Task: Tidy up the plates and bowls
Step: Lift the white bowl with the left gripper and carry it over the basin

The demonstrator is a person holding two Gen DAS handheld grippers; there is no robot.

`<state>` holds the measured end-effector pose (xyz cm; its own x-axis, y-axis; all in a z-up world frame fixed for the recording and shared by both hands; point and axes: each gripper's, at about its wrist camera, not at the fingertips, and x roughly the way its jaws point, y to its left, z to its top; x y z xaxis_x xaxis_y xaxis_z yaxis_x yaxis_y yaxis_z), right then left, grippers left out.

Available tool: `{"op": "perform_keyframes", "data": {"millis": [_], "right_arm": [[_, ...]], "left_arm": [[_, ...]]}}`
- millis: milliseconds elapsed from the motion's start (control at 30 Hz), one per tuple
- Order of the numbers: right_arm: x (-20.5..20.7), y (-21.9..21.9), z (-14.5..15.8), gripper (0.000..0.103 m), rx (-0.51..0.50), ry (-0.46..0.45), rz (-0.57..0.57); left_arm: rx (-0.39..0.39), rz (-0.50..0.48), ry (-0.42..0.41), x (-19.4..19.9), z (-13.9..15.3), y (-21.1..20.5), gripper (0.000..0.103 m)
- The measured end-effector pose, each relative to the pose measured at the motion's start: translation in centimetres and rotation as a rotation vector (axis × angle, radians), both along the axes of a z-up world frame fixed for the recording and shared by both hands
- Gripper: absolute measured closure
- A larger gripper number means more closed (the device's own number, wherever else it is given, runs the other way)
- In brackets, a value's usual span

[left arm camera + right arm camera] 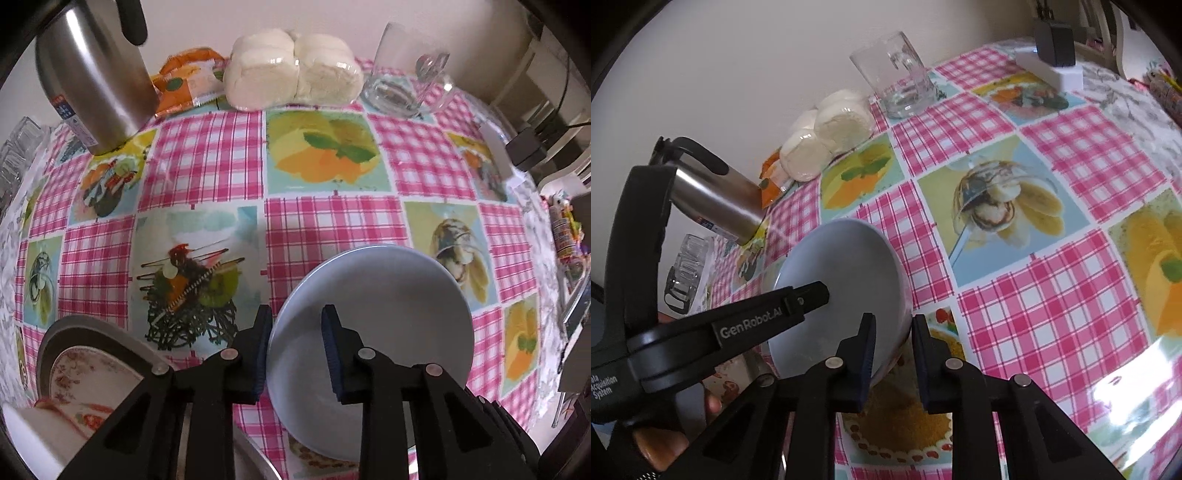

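A pale blue bowl point(384, 332) is held above the checked tablecloth, between both grippers. My left gripper point(297, 350) straddles its left rim, one finger outside and one inside; the jaws look closed on the rim. In the right wrist view the bowl point(846, 280) is tilted, and my right gripper point(894, 354) straddles its lower right rim, with a small gap between the fingers and the rim. The left gripper point(812, 295) reaches into the bowl from the left. A floral plate point(85, 373) lies in a grey pan at lower left.
At the back of the table stand a steel thermos point(92, 85), an orange packet point(188, 77), wrapped white buns point(295, 70) and a glass mug point(402, 74). A white power strip point(1052, 70) with a black adapter lies at the far right.
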<state>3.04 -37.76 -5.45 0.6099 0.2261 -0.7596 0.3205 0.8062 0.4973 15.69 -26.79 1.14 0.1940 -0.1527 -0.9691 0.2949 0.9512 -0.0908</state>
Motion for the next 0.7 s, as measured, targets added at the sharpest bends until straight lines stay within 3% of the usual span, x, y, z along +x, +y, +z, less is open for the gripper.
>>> {"op": "perform_keyframes", "data": {"millis": [400, 700], "right_arm": [[-2.0, 1.6, 6.0, 0.082, -0.020, -0.129, 0.035], [-2.6, 5.2, 9.9, 0.082, -0.068, -0.208, 0.112]], "left_arm": [[-0.103, 0.023, -0.190, -2.7, 8.5, 3.0, 0.075], [-0.152, 0.083, -0.298, -4.1, 11.9, 7.4, 0.075]]}}
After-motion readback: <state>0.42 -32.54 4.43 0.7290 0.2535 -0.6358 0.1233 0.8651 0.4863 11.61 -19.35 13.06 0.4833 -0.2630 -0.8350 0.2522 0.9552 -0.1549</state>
